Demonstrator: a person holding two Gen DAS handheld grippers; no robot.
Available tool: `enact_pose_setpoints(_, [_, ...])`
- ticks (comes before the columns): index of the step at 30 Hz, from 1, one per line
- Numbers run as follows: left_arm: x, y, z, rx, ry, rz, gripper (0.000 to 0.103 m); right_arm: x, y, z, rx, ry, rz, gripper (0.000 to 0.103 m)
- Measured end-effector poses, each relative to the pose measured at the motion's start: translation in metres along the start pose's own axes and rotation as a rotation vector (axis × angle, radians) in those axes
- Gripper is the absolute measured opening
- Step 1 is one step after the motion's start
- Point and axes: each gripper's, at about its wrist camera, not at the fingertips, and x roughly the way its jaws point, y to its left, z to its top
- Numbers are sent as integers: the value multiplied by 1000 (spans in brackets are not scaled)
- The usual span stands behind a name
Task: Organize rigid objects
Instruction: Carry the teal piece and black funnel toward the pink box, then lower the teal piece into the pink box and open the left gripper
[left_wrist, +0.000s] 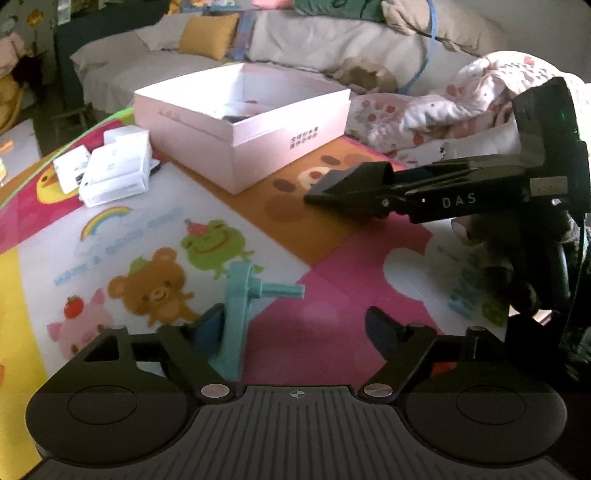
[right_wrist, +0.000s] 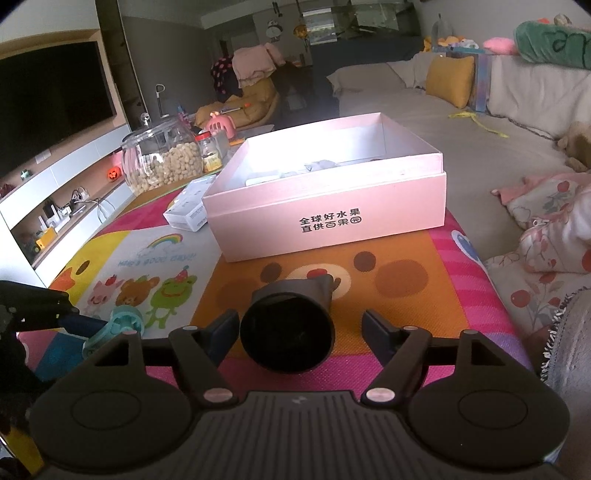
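claws both stand spread over a cartoon-printed play mat (right_wrist: 155, 254) that covers the desk. left claw (left_wrist: 295, 325) has its jaws wide apart; a teal plastic part (left_wrist: 236, 314), a flat arm with a round peg jutting sideways, stands upright on the mat just inside the left finger (left_wrist: 207, 332), and whether it touches that pad i cannot tell. the other finger is well clear of it. in the right wrist view the same teal part (right_wrist: 125, 323) shows at the far left, beside the tip of the left claw.

right claw (right_wrist: 301, 332) is also parted, with a black cone-shaped nozzle (right_wrist: 288, 332) lying on its side between the fingers, wide mouth toward the camera, narrow end pointing at the box. gaps show on both sides, so the pads do not press on it.

beyond both claws sits an open pink cardboard box (right_wrist: 332, 221) with black printed characters on its near wall; a few items lie inside, too dim to name. small white boxes (left_wrist: 110, 166) are stacked just beside its left side. a clear jar of pale snacks (right_wrist: 162, 162) stands further back.
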Motion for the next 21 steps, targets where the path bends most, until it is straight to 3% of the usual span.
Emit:
enact_pose_setpoints(5, [4,4,4,-58,-62,47,80,0,0,0,-2,1,-2,75])
enact_pose_setpoints(12, [2,5,3,-55,-112,116,50,1,3,-2,-17,2,-12,75])
enact_pose_setpoints(19, [-2,-1,-5,-27,-118,135,50,4,18,0,-99,17,-31,74])
enact_pose_setpoints(20, [-2,-1,-5,-35,-117,134,49,5,19,0,-103,16,-38,67])
enact_pose_setpoints(21, [-3,-1,-5,-42,-116,133,49,4,18,1,-105,12,-42,50])
